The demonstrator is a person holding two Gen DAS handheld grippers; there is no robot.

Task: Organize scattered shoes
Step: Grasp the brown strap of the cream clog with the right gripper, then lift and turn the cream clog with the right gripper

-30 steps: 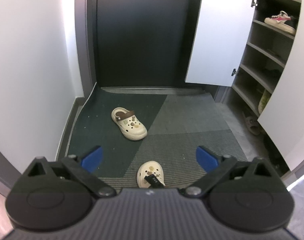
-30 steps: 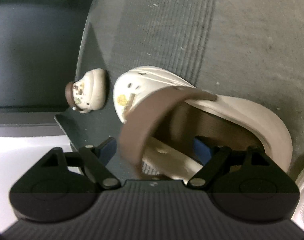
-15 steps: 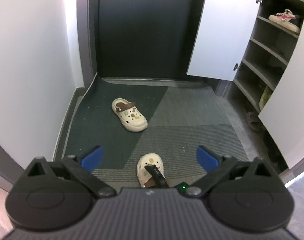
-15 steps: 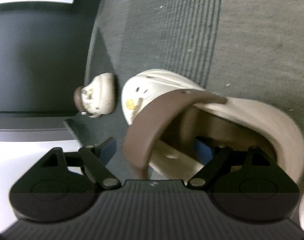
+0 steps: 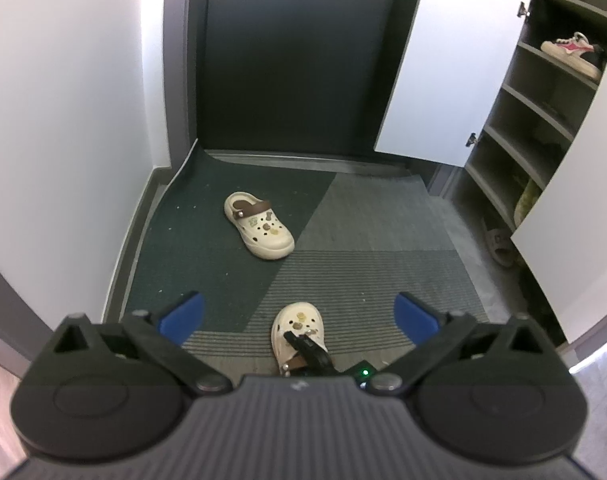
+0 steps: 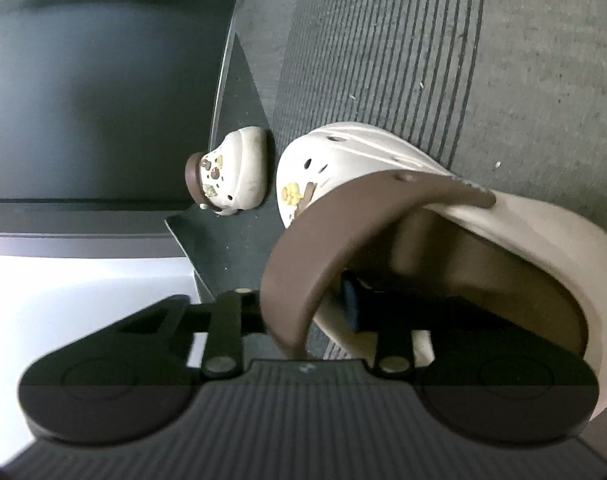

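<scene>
Two cream clogs lie on the dark mat [image 5: 363, 240] in an entryway. The far clog [image 5: 258, 225] sits well ahead of the left gripper [image 5: 299, 314], slightly toward its left finger, toe pointing back at the camera, its brown strap at the heel. The near clog [image 6: 383, 184] lies between the left fingers and close under them, toe pointing away. The left fingers [image 5: 182, 313] stand wide apart, holding nothing.

From the right wrist view, the right gripper [image 6: 331, 312] has reached into the heel of the near clog. Its fingers are closing on the clog's side wall just by the brown strap [image 6: 303, 256]: the blue pad of one finger [image 6: 350, 306] shows inside the shoe against the wall, while the other finger is hidden behind the strap outside it. Whether the pads already press on the wall I cannot tell for sure.

Beyond the left gripper's right finger stands an open cabinet [image 5: 543, 120] with shelves; a pink-and-white sneaker [image 5: 571, 54] rests on an upper shelf and a beige slipper [image 5: 499, 242] lies on the floor at its foot.
</scene>
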